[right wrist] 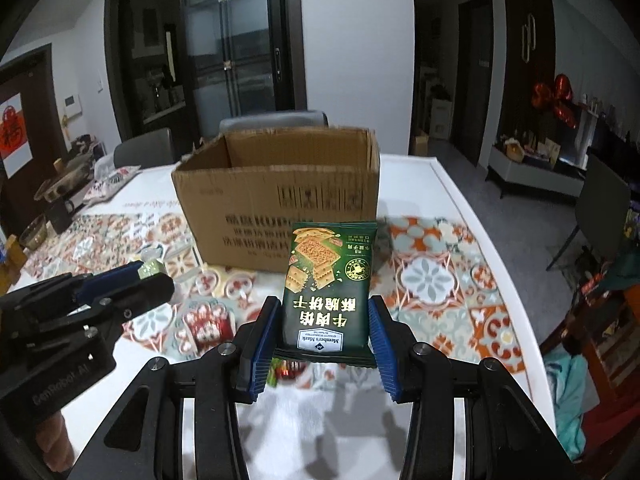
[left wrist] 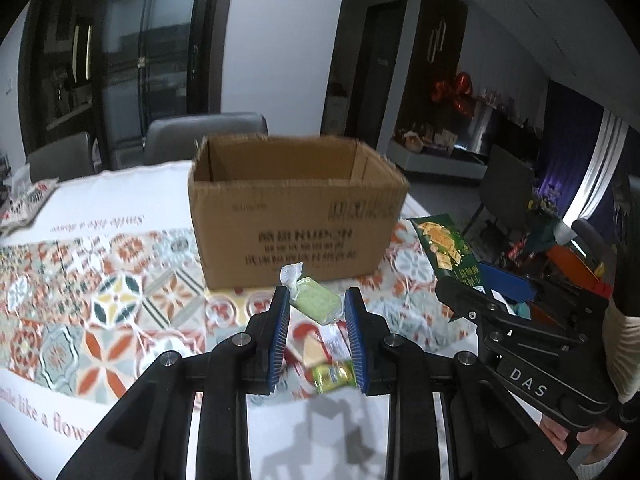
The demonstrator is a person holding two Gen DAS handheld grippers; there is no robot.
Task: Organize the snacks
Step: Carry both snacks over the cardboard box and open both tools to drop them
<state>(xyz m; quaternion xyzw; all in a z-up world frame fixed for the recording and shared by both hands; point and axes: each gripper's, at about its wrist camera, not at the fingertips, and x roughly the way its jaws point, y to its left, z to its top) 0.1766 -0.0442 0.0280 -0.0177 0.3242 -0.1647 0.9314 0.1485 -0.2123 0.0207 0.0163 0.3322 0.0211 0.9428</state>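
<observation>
An open cardboard box (left wrist: 296, 216) stands on the patterned tablecloth; it also shows in the right wrist view (right wrist: 276, 200). My left gripper (left wrist: 316, 312) is shut on a pale green wrapped snack (left wrist: 316, 300) and holds it above the table, in front of the box. My right gripper (right wrist: 326, 320) is shut on a dark green cracker packet (right wrist: 326, 280), held up in front of the box; the packet also shows in the left wrist view (left wrist: 444, 248). The left gripper shows at the left of the right wrist view (right wrist: 148, 274).
Small snacks lie on the cloth below the grippers: a yellow and green one (left wrist: 328, 368) and a red-white packet (right wrist: 208, 324). Grey chairs (left wrist: 204, 136) stand behind the table. A mug and bowls (right wrist: 56, 208) sit at the far left. The table edge (right wrist: 492, 240) runs along the right.
</observation>
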